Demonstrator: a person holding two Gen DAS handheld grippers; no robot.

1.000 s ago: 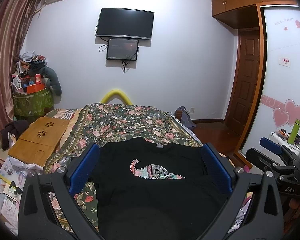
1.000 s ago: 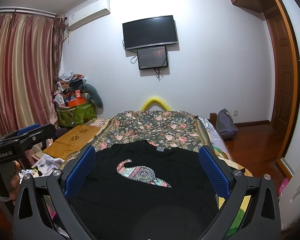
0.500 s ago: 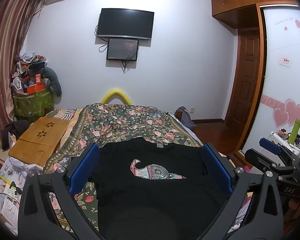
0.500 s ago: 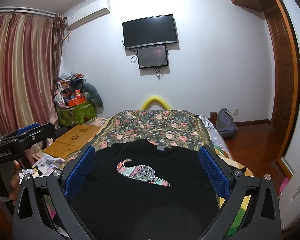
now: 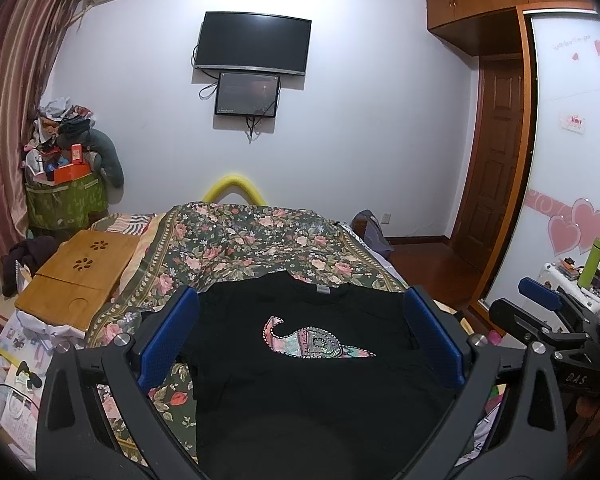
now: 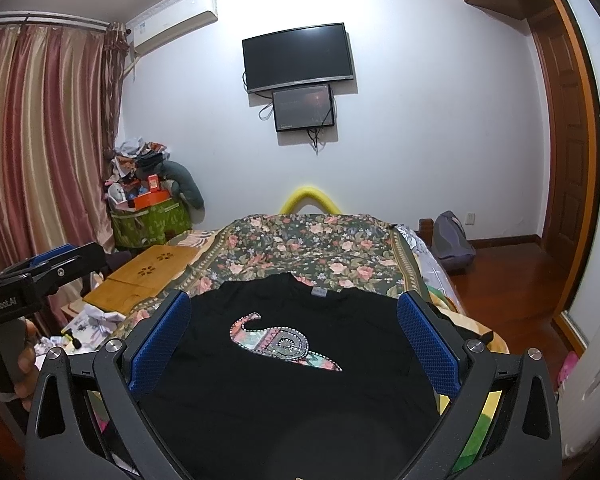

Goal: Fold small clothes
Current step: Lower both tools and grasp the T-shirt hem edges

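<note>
Both tongs (image 5: pixel 300 320) wide open above shirt (image 5: pixel 308 380)

Bed (image 5: pixel 236 236) w/ dark floral cover (image 6: pixel 320 252), runs lengthwise away from cam. Black tee (image 5: pixel 300 360) lies flat on near end, front up, collar toward far end, paisley patch (image 6: pixel 284 342) on chest. Wooden lap tray (image 5: pixel 80 276) sits at bed's left edge. Striped cloth (image 5: pixel 120 226) just beyond tray, part under cover.
</note>
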